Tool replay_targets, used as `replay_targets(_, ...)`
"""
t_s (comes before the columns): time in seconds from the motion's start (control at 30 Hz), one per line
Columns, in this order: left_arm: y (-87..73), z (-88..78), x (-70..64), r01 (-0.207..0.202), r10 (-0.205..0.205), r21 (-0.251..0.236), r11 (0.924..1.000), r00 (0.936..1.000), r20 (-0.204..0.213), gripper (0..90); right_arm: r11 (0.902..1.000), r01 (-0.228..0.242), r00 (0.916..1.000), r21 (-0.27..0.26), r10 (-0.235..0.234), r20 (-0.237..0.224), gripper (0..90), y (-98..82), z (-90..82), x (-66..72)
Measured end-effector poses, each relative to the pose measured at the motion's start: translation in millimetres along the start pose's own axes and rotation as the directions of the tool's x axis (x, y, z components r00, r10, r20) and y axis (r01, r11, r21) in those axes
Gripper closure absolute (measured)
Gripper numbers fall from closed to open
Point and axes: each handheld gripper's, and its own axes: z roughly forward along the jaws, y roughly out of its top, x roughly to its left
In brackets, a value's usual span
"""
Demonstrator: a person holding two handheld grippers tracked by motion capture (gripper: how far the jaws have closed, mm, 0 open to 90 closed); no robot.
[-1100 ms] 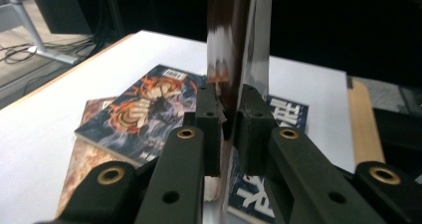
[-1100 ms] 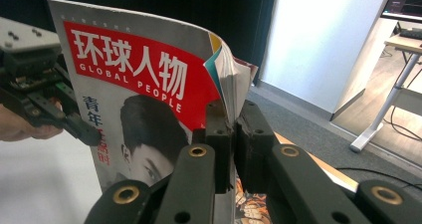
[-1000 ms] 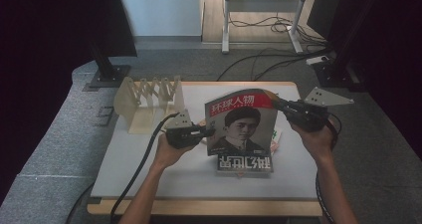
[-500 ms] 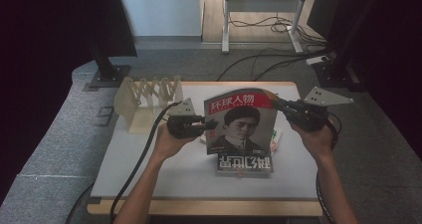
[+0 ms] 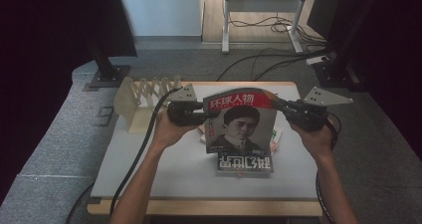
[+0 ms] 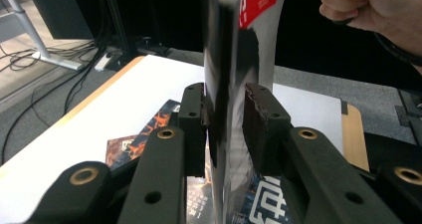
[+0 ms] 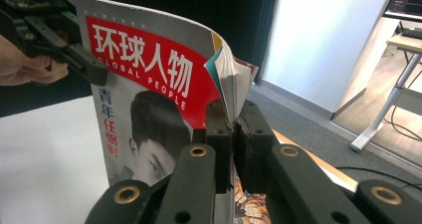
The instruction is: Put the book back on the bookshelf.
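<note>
High view: 1 magazine (image 5: 242,127) with a red masthead is held upright above the middle of the white table (image 5: 164,171), between 2 grippers. The right gripper (image 5: 276,104) is clamped on its top right edge. The left gripper (image 5: 205,115) is at its left edge; in the left gripper view its jaws have just been opening, and the pages stand between the pads (image 6: 259,122), apparently unpressed. At least 2 more magazines (image 5: 245,163) lie flat beneath. 1 cream rack (image 5: 144,102) stands far left.
</note>
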Motion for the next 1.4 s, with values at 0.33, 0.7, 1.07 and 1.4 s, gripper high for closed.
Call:
replay_targets(0.33,18.1,0.2,-2.8,-0.039,0.04,0.031,0.9988,0.9978,-0.053,75.7,1.0,-0.004,1.0,-0.003,0.004,-0.007,83.7,-0.7,-0.5,-0.2)
replay_targets(0.7,19.8,0.0,-5.2,-0.059,0.061,0.04,0.9975,0.9965,-0.056,86.2,0.9997,-0.016,0.9998,0.021,0.016,-0.008,78.2,-2.9,-0.7,-3.0)
replay_targets(1.07,18.9,-1.1,-5.6,-0.057,0.058,0.039,0.9976,0.9972,-0.047,86.4,0.9939,-0.07,0.9965,0.085,0.066,0.051,54.1,-27.7,-1.0,-10.5)
replay_targets(1.4,18.5,-1.9,-5.1,-0.042,0.044,0.041,0.9983,0.9978,-0.049,86.4,0.9807,-0.093,0.9812,0.172,0.061,0.183,30.1,-57.3,-0.9,-20.1)
